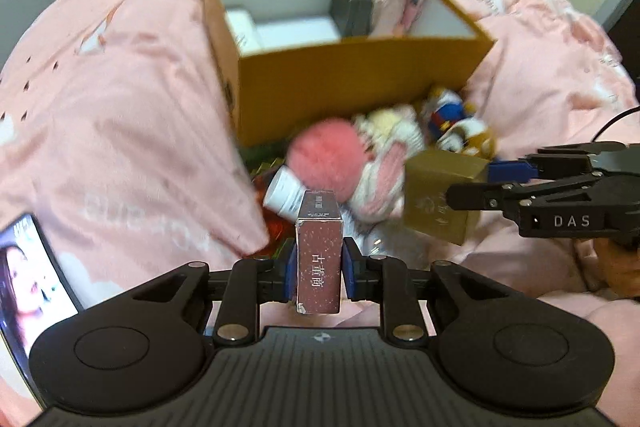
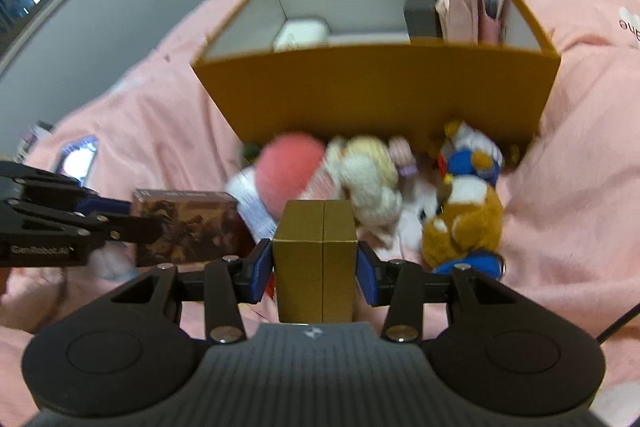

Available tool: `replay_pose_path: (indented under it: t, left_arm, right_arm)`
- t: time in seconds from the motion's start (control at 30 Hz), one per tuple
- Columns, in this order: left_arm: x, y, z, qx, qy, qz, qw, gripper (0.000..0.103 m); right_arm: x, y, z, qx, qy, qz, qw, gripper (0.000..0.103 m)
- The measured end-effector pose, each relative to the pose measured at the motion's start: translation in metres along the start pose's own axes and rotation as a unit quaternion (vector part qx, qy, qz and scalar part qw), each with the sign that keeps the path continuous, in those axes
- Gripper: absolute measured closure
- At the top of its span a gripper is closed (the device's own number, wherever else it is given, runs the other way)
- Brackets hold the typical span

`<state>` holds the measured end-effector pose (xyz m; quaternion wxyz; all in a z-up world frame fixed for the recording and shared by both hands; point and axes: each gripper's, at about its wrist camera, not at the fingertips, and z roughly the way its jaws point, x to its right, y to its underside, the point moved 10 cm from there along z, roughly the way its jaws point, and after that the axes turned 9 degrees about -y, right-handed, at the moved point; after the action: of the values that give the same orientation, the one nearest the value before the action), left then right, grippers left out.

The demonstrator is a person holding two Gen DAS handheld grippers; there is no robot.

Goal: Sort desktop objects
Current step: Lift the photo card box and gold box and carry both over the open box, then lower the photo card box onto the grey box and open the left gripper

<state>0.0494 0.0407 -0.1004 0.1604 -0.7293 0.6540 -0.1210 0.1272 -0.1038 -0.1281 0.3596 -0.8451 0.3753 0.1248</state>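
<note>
My left gripper (image 1: 319,269) is shut on a thin maroon box (image 1: 319,259) with pale lettering, held on edge above the pink bedding. The right wrist view shows the same maroon box (image 2: 188,231) in the left gripper (image 2: 132,217) at the left. My right gripper (image 2: 315,265) is shut on a gold box (image 2: 316,259); in the left wrist view this gold box (image 1: 438,195) and the right gripper (image 1: 476,183) are at the right. An open orange storage box (image 1: 352,75) stands behind, with a white case, a dark block and pink items inside.
In front of the orange storage box (image 2: 380,91) lie a pink pompom (image 1: 326,155), a white bottle (image 1: 285,191), a pale plush (image 2: 370,175) and a brown and blue plush (image 2: 464,211). A lit phone (image 1: 28,283) lies at the left on the pink duvet (image 1: 120,87).
</note>
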Motion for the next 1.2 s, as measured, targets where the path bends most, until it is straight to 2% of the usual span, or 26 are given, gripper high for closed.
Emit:
replay_pose_path:
  t: [0.27,0.4,0.53,0.7,0.93,1.03,1.2]
  left_arm:
    - [0.009,-0.056,-0.047,0.060,0.038,0.027,0.9971,0.077]
    - [0.010,-0.094,-0.058,0.091,0.038,0.035,0.9946,0.077]
    - [0.014,-0.133,-0.046,0.084,0.039,0.039,0.9950,0.078]
    - [0.015,-0.169,-0.003,0.043,0.033,0.029,0.9981,0.078]
    - [0.009,-0.204,0.078,-0.044,0.032,-0.008,0.9985,0.078]
    - [0.007,-0.217,0.107,-0.064,0.022,-0.019,0.9975,0.078]
    - [0.007,-0.234,0.134,-0.080,0.009,-0.025,0.9965,0.078]
  right_arm:
    - [-0.019,-0.057,-0.048,0.084,-0.013,-0.039,0.996,0.056]
    - [-0.011,-0.088,-0.062,0.116,0.013,-0.057,0.991,0.056]
    - [0.010,-0.117,-0.060,0.127,0.043,-0.053,0.990,0.056]
    - [0.045,-0.139,-0.036,0.099,0.066,-0.032,0.992,0.056]
    - [0.081,-0.163,0.006,0.041,0.068,-0.011,0.997,0.056]
    - [0.093,-0.164,0.026,0.007,0.074,-0.009,0.997,0.056]
    - [0.108,-0.163,0.045,-0.022,0.072,0.000,0.997,0.056]
